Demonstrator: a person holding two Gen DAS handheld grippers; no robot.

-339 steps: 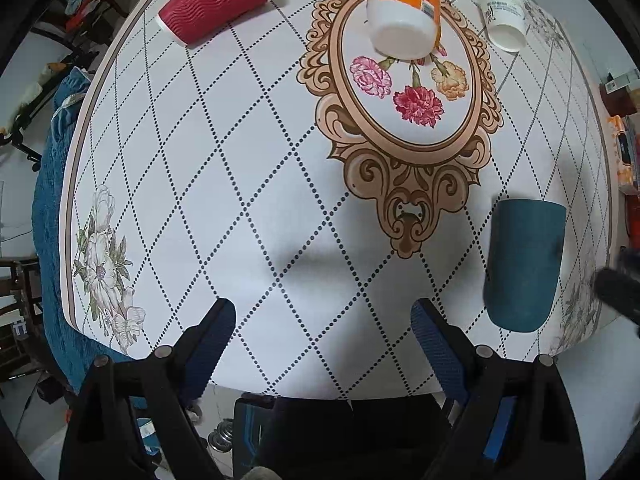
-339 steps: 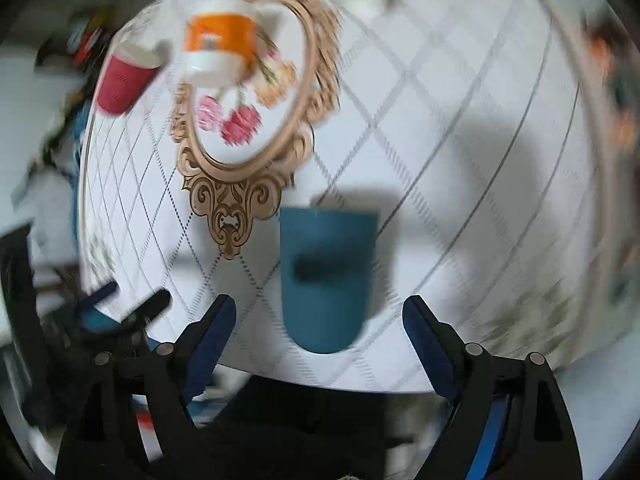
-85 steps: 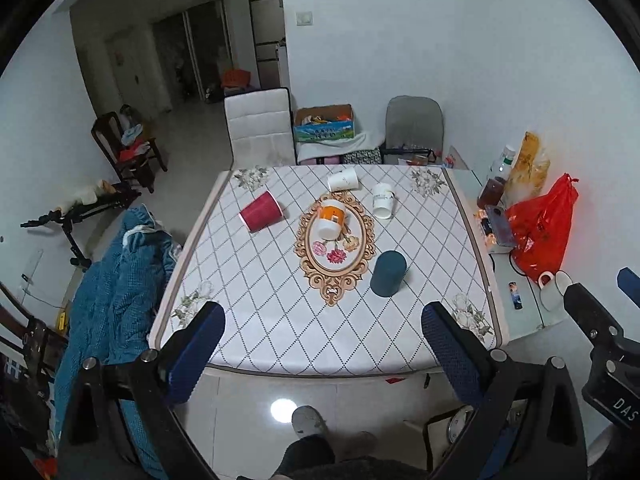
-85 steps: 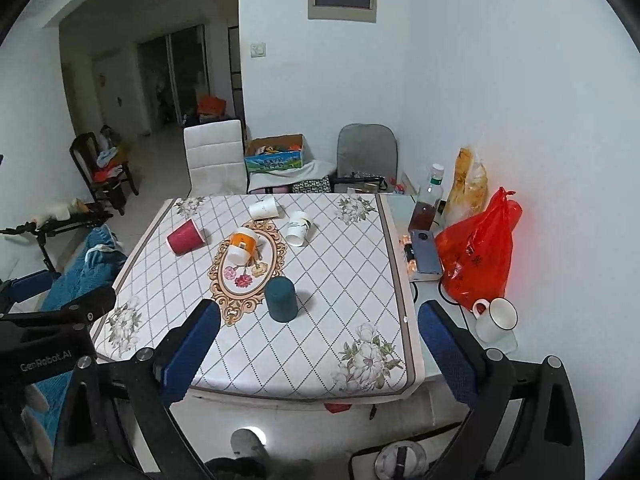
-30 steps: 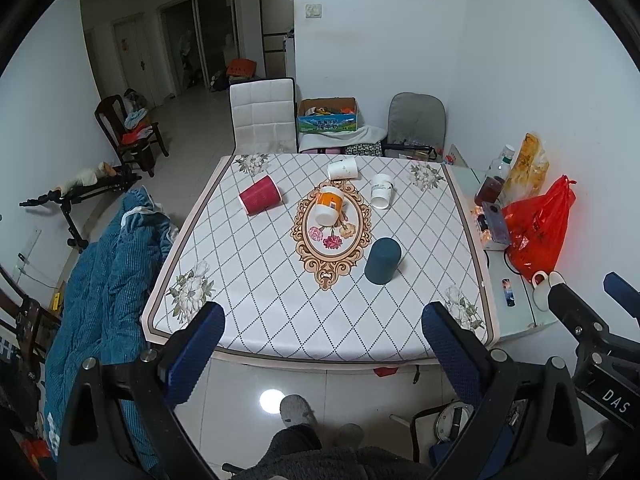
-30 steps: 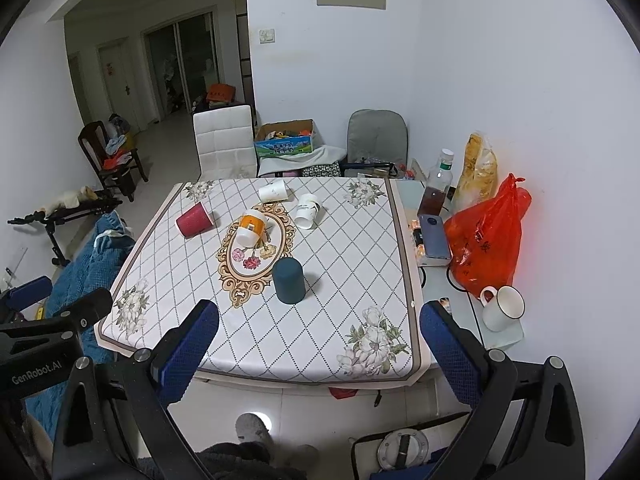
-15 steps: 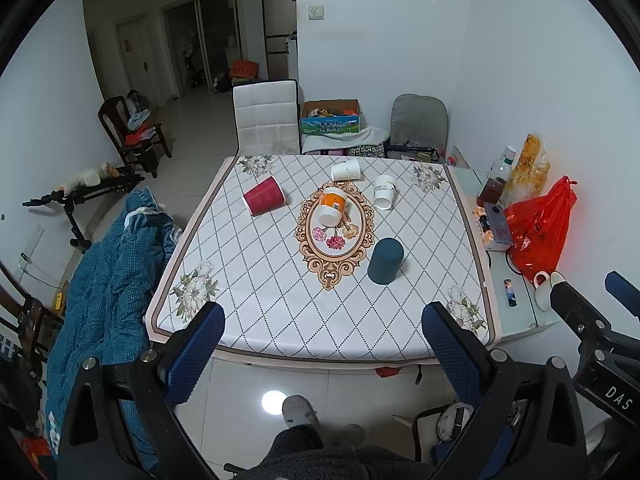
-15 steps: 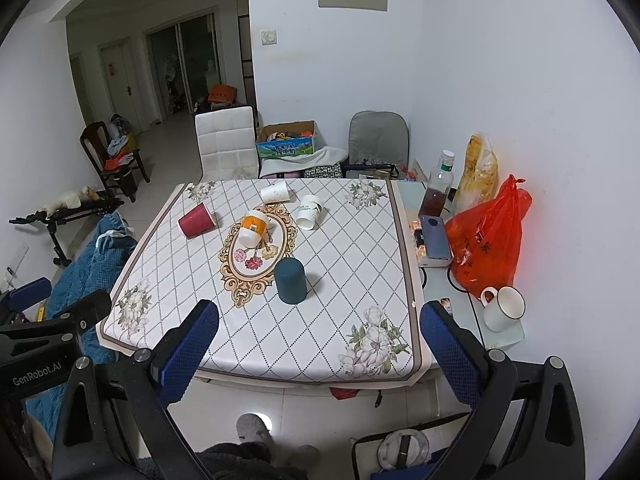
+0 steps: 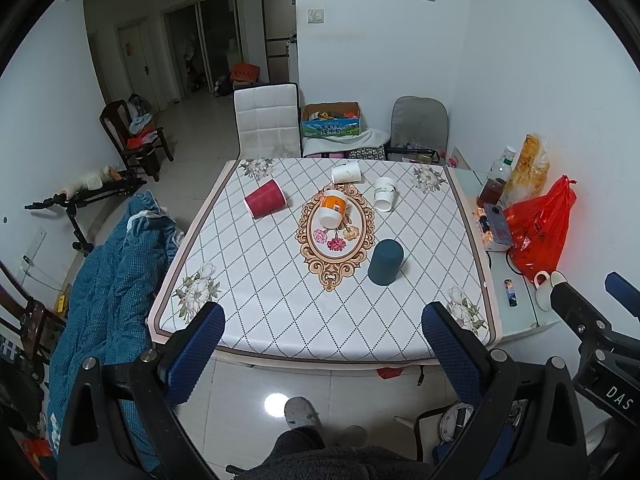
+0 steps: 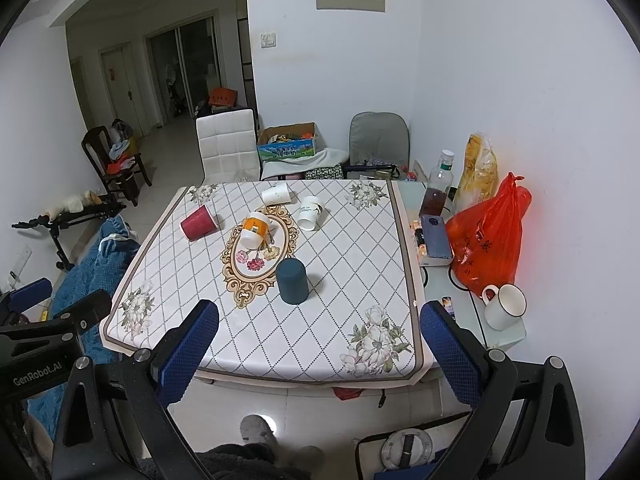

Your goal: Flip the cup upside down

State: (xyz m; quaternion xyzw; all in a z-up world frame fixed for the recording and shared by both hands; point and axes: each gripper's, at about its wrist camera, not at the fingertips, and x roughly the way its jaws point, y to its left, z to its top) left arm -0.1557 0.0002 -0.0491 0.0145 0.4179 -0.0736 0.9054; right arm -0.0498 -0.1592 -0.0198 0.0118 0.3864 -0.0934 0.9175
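A dark teal cup (image 9: 385,261) stands upside down on the patterned table (image 9: 280,304), right of the oval flower motif; it also shows in the right wrist view (image 10: 292,281). A red cup (image 9: 265,199), an orange-and-white cup (image 9: 333,210) and two white cups (image 9: 346,172) (image 9: 384,199) lie on their sides farther back. My left gripper (image 9: 322,330) is open and empty, held well back from the table's near edge. My right gripper (image 10: 318,330) is open and empty, also back from the table.
A side table at the right holds a red plastic bag (image 10: 486,236), a bottle (image 10: 438,190), a phone (image 10: 436,242) and a white mug (image 10: 504,306). A blue blanket (image 9: 108,292) lies left of the table. Chairs (image 9: 267,120) stand behind it. My feet show on the tiled floor (image 9: 272,384).
Both grippers have moved slightly closer to the table over the last second; the view is nearly steady. The teal cup, earlier lying on its side, stands upside down.
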